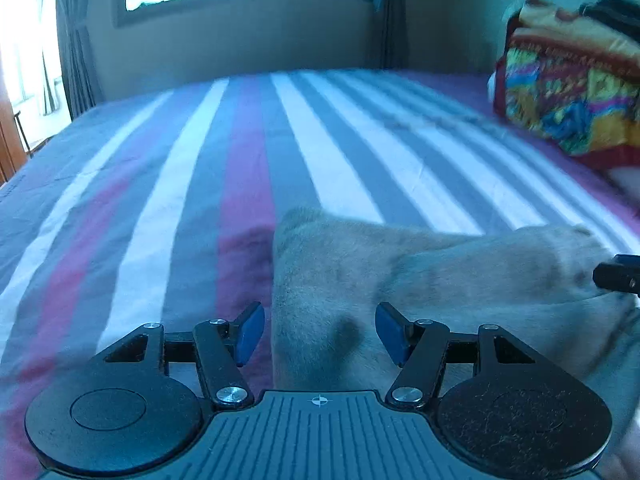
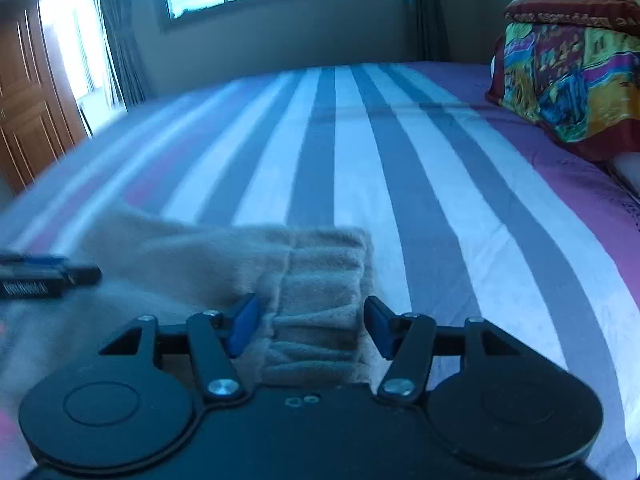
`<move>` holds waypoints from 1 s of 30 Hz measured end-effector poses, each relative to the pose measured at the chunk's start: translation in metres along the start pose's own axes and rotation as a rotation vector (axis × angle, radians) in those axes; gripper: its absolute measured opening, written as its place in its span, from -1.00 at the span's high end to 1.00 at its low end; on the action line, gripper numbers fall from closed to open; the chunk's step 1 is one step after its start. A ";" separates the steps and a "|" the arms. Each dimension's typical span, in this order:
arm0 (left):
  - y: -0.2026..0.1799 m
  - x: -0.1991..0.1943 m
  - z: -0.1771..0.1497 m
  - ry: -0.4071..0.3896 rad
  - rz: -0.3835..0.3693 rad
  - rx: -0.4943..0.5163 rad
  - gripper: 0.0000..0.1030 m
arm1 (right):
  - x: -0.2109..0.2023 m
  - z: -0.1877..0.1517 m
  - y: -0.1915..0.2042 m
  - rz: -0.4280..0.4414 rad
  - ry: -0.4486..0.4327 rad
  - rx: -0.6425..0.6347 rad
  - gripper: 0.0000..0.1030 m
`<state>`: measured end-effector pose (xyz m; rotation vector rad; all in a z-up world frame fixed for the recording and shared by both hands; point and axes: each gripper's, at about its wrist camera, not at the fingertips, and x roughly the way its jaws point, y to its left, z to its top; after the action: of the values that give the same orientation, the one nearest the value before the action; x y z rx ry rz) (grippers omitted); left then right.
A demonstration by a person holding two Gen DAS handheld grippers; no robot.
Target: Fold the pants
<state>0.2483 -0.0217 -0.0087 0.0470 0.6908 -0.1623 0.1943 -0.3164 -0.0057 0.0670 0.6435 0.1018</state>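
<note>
Nearest the lens in the left wrist view is the left gripper [image 1: 320, 334], a black two-finger tool with blue pads, its jaws spread wide with nothing pinched between them. Just ahead of it lie the beige, fleecy fabric pants [image 1: 420, 280], a soft bundle resting on the bedsheet striped in white, grey and purple [image 1: 180, 184]; one fold edge of the cloth runs forward between the spread fingers. At the far right edge of that view the tip of the other tool shows above the fabric.

In the right wrist view the right gripper [image 2: 308, 328], built the same way, is likewise spread apart and holds nothing. The gathered, elasticated band of the pants [image 2: 320, 280] sits between its blue pads, though whether the pads touch the cloth cannot be told. Farther right, well apart from the pants, a stack of brightly patterned folded bedding [image 2: 568, 72] sits at the head of the bed.

The likely trouble from here: the fleece is thick and layered, so closing on it could catch only the top layer, or too many layers, and the fold would come out skewed. Uneven lifting by the two tools would drag the bundle and bunch it.
</note>
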 end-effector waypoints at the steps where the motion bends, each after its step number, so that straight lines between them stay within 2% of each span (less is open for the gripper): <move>1: 0.002 -0.008 -0.004 -0.013 -0.007 -0.009 -0.21 | -0.012 0.000 0.001 0.015 -0.038 0.001 -0.12; 4: 0.007 -0.019 -0.026 -0.003 -0.007 -0.024 -0.21 | -0.033 -0.011 0.001 0.056 -0.078 0.008 -0.16; 7: 0.014 -0.016 -0.050 0.039 -0.024 -0.060 -0.21 | -0.021 -0.031 0.004 -0.003 0.004 -0.050 -0.17; 9: 0.018 -0.021 -0.056 0.041 -0.027 -0.078 -0.21 | -0.012 -0.041 -0.001 0.011 0.049 -0.021 -0.21; 11: 0.019 -0.034 -0.059 0.022 -0.027 -0.065 -0.21 | -0.018 -0.039 -0.006 0.020 0.051 0.025 -0.21; 13: 0.024 -0.045 -0.065 0.009 -0.041 -0.078 -0.21 | -0.035 -0.035 -0.005 0.040 0.011 0.042 -0.20; 15: 0.028 -0.049 -0.076 0.027 -0.044 -0.077 -0.21 | -0.047 -0.037 -0.005 0.063 -0.016 0.043 -0.22; 17: 0.032 -0.051 -0.087 0.022 -0.051 -0.087 -0.22 | -0.041 -0.045 -0.008 0.056 0.031 0.028 -0.31; 18: 0.035 -0.054 -0.089 0.021 -0.062 -0.106 -0.22 | -0.033 -0.050 -0.010 0.064 0.083 0.035 -0.44; 19: 0.038 -0.055 -0.089 0.022 -0.079 -0.125 -0.22 | -0.026 -0.053 -0.014 0.084 0.134 0.056 -0.46; 22: 0.058 -0.053 -0.089 0.025 -0.183 -0.219 -0.23 | -0.034 -0.051 -0.023 0.128 0.093 0.108 -0.44; 25: 0.080 -0.038 -0.090 0.050 -0.293 -0.329 -0.29 | -0.040 -0.048 -0.048 0.195 0.044 0.238 -0.44; 28: 0.107 -0.008 -0.093 0.109 -0.494 -0.499 -0.29 | -0.030 -0.044 -0.077 0.228 0.052 0.367 -0.47; 30: 0.117 0.011 -0.096 0.150 -0.576 -0.567 -0.29 | -0.017 -0.040 -0.096 0.289 0.082 0.440 -0.47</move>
<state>0.2149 0.1019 -0.0911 -0.6949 0.8659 -0.5117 0.1637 -0.4120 -0.0368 0.5835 0.7268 0.2418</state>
